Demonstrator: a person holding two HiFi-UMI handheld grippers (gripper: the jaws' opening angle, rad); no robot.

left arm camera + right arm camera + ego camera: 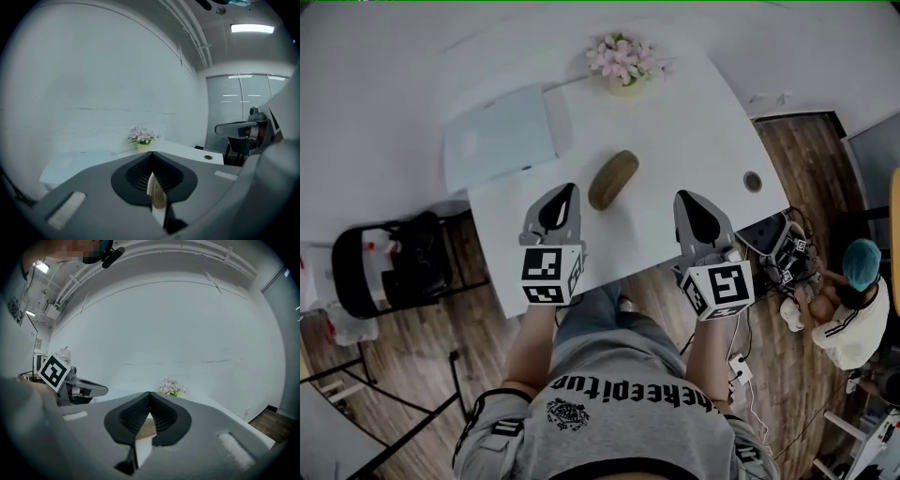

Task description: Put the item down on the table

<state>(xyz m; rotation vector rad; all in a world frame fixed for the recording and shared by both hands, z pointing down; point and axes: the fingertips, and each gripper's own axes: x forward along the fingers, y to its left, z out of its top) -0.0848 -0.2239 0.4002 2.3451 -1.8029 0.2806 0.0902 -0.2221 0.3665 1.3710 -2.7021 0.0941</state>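
Pot of pink flowers (623, 64), pale blue sheet (502, 139), black chair (389, 267), person in teal cap (855, 314), wood floor (403, 366)

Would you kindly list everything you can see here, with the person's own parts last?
table: one, white, centre of the head view
oval item: one, brown, lying on the table between the two gripper tips
flowers: one bunch, pink, at the table's far edge
flat panel: one, pale blue, on the table's far left
cable hole: one, grey, table's right side
chair: one, black, on the floor left of the table
bystander: one, teal cap, low at right
left gripper: grey, shut, empty
right gripper: grey, shut, empty
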